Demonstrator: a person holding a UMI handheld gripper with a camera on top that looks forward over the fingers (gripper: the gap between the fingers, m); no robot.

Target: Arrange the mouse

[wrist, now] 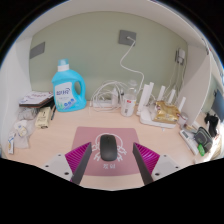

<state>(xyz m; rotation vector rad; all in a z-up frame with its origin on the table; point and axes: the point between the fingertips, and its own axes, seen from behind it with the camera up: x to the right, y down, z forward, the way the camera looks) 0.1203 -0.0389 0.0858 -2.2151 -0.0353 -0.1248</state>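
A black mouse [108, 148] lies on a pink mouse mat [109, 173] that has a white ring pattern and sits on the light tabletop. My gripper [111, 154] is open. Its magenta pads [80, 156] flank the mouse, with a clear gap on each side. The mouse rests on the mat between the fingers, and neither finger touches it.
At the back left stands a blue detergent bottle [65, 90]. White cables and a plug strip [104, 98] lie behind the mat, next to a small cup [129, 104]. A tray of small items [165, 113] is at the right. Clutter [33, 112] lines the left edge.
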